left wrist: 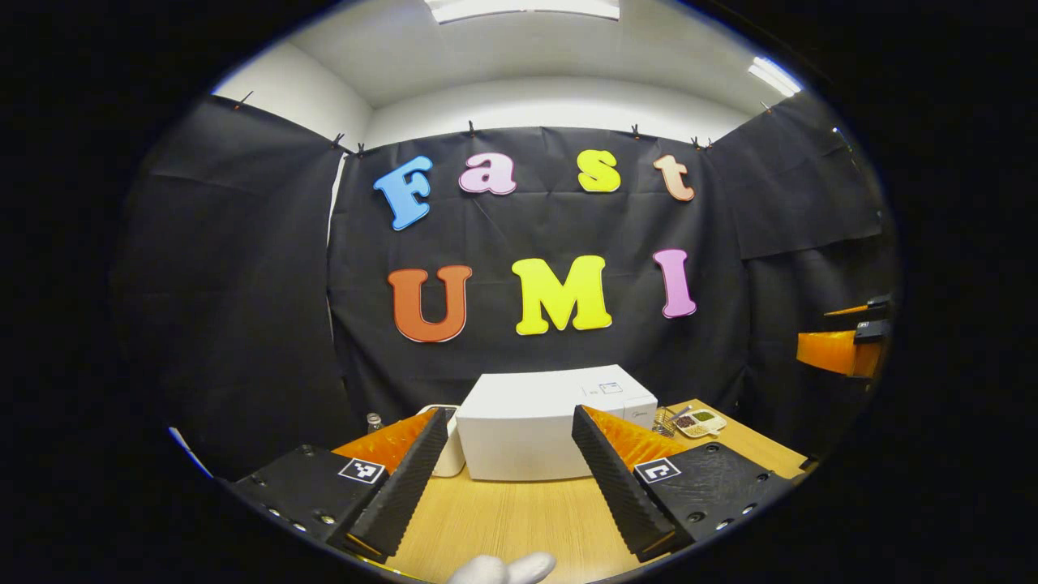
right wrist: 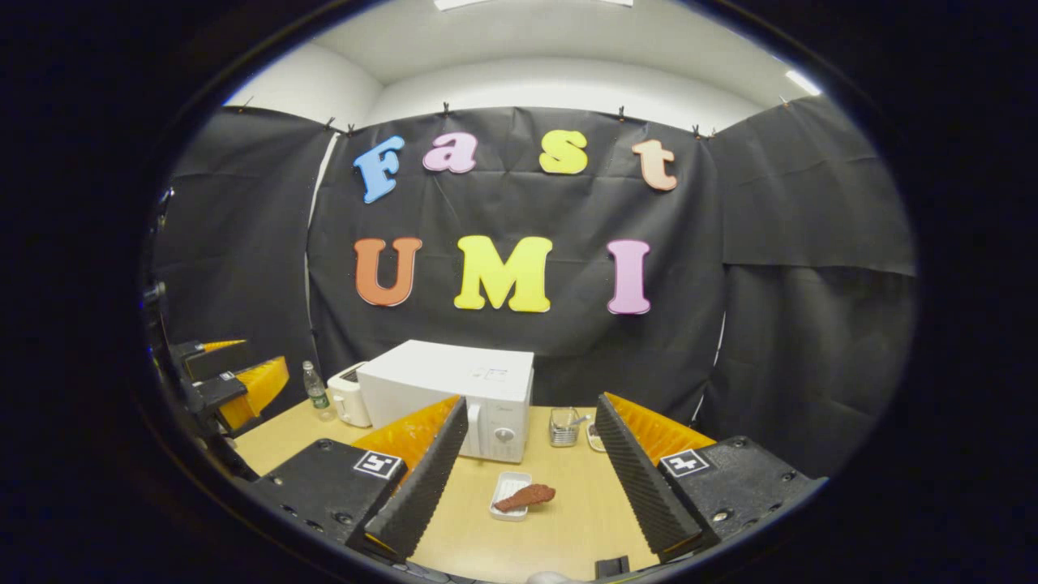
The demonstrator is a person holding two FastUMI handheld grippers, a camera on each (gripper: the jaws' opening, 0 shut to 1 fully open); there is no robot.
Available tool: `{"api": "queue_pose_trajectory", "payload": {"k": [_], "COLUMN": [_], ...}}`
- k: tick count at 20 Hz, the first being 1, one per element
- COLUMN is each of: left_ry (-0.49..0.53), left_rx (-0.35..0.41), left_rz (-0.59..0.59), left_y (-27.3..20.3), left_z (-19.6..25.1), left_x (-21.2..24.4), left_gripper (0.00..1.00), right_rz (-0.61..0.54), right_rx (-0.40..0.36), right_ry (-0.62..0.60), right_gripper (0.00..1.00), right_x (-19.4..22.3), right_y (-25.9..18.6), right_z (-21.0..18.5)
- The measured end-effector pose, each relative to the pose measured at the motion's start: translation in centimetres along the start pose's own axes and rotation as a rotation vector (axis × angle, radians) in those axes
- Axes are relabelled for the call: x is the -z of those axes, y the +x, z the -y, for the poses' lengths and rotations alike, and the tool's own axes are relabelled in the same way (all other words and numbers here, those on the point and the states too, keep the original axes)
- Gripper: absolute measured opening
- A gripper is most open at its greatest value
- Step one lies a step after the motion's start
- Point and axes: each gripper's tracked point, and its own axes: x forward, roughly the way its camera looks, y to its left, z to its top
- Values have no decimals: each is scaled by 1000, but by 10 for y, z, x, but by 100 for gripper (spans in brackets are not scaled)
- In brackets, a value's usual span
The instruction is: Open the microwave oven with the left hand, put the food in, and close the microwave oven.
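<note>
the left gripper point(left wrist: 509, 478) hangs spread wide and empty above the desk point(left wrist: 519, 519), aimed straight at the microwave point(left wrist: 551, 422), which sits shut at the back of the desk, well apart from the fingers. the right gripper point(right wrist: 527, 478) is spread and empty too; between its fingers in the right gripper view lies the food point(right wrist: 527, 495), a reddish-brown piece on a small white tray point(right wrist: 504, 489), on the desk just in front of the microwave's control side. a kettle point(right wrist: 349, 395) and bottle point(right wrist: 315, 389) stand to the microwave's left, a small rack point(right wrist: 564, 427) to its right.

the step in hand looks like reaching for the door. the handle appears to run beside the control panel, so the left gripper should come in level, straddle it, pinch firmly, then swing along the door's arc rather than tugging straight back, which could drag the microwave. keep the right gripper clear of the swing.
</note>
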Motion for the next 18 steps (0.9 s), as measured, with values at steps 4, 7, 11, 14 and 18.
{"api": "queue_pose_trajectory", "payload": {"k": [4,7,11,14,18], "left_ry": [-8,-19,-31,-30,-17], "left_rx": [37,78,125,135,130], "left_rz": [-9,-18,-82,-120,-130], "left_y": [40,79,139,184,231], "left_z": [36,73,124,151,174], "left_x": [35,67,119,153,179], "left_gripper": [96,96,96,96,96], "right_rz": [-12,-24,-59,-99,-152], "right_rx": [-1,28,73,99,115], "right_ry": [-1,-19,-58,-72,-71], "right_gripper": [91,91,100,91,91], "right_x": [-9,-15,-12,-1,15], "right_y": [9,16,23,30,43], "right_z": [24,52,88,111,135]}}
